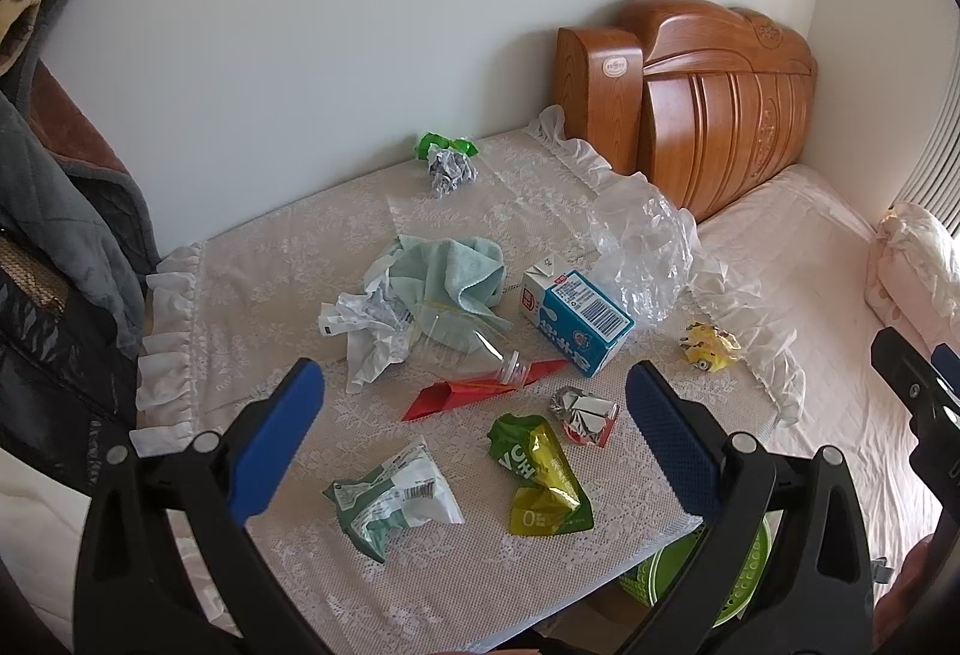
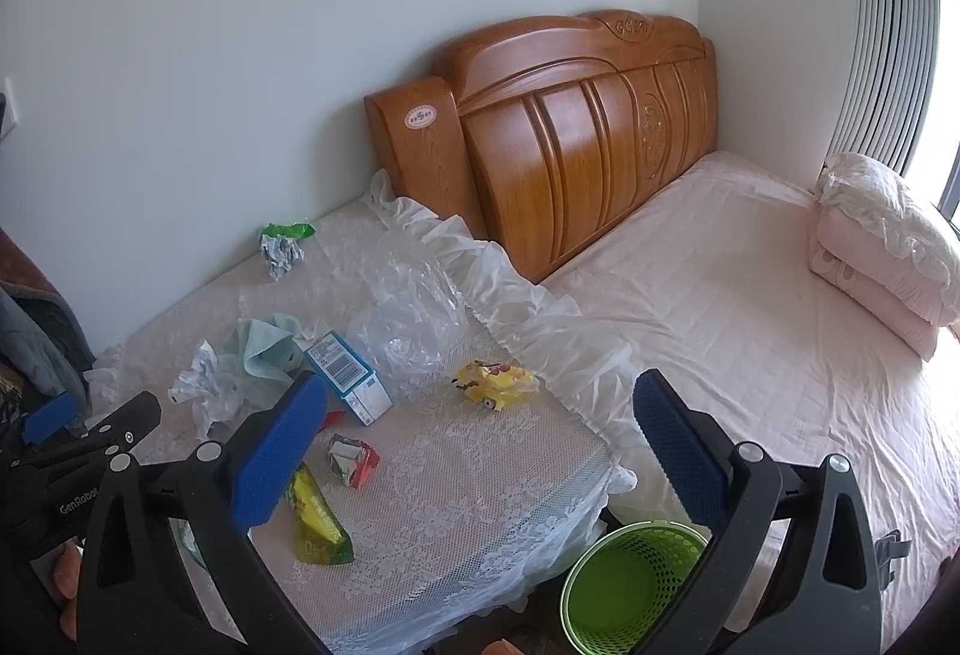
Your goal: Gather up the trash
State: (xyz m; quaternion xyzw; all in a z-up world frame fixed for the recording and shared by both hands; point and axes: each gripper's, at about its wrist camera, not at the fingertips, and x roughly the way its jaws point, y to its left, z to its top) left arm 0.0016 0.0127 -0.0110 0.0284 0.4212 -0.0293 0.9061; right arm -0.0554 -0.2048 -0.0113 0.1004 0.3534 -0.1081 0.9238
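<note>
Surface: table (image 1: pixel 252 295) under white lace cloth with ruffled edge.
Far edge: green wrapper (image 1: pixel 447 144), crumpled foil ball (image 1: pixel 451 172).
Centre: teal towel (image 1: pixel 450 271), crumpled paper (image 1: pixel 366 331), clear bottle (image 1: pixel 462 346), milk carton (image 1: pixel 576 322), clear plastic bag (image 1: pixel 645 247).
Near edge: red paper (image 1: pixel 474 391), green-yellow pouch (image 1: pixel 543 478), green-white wrapper (image 1: pixel 393 496), small crushed carton (image 1: pixel 582 412), yellow wrapper (image 1: pixel 708 346).
</note>
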